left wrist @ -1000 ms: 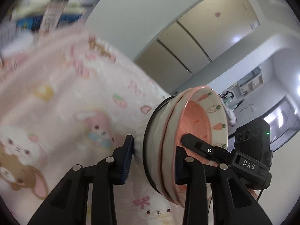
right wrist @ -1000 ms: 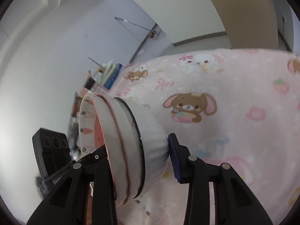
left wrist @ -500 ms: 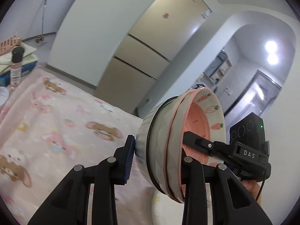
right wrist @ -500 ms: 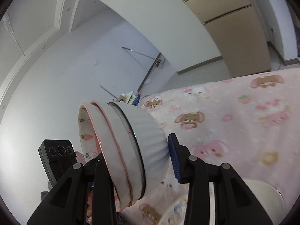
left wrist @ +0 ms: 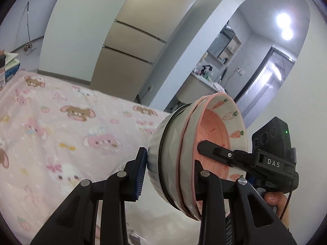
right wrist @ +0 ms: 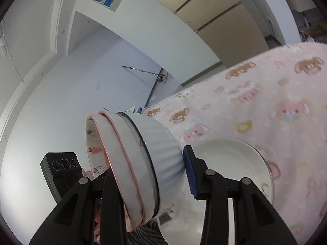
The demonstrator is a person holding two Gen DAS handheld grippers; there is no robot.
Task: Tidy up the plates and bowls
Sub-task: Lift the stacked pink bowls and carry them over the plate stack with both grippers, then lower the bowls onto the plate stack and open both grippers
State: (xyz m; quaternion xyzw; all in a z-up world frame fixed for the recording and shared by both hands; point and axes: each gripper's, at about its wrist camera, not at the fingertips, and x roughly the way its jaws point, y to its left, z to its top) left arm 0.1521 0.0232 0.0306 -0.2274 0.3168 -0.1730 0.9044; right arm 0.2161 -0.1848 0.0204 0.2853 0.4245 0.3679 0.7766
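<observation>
A nested stack of bowls (left wrist: 173, 143) hangs on its side above the table: a white ribbed bowl with a black rim outermost, two pink-rimmed bowls with strawberry and carrot prints inside it. My left gripper (left wrist: 170, 173) is shut on the stack, one pad on the ribbed base and the other finger inside the pink bowl. From the opposite side my right gripper (right wrist: 149, 175) is shut on the same stack (right wrist: 161, 149). The right gripper's body (left wrist: 271, 159) shows in the left wrist view, with a hand under it. A white plate (right wrist: 235, 157) lies on the cloth below the stack.
A pink cartoon-print tablecloth (left wrist: 61, 126) covers the table. Books and a bottle (left wrist: 8, 67) sit at its far left edge. Behind stand a beige fridge (left wrist: 130, 47) and an archway (left wrist: 255, 65) into another room. White crockery (left wrist: 167, 218) lies under the left gripper.
Both grippers have risen and swung across the table with the bowl stack still gripped between them. The white plate has come into view below the stack.
</observation>
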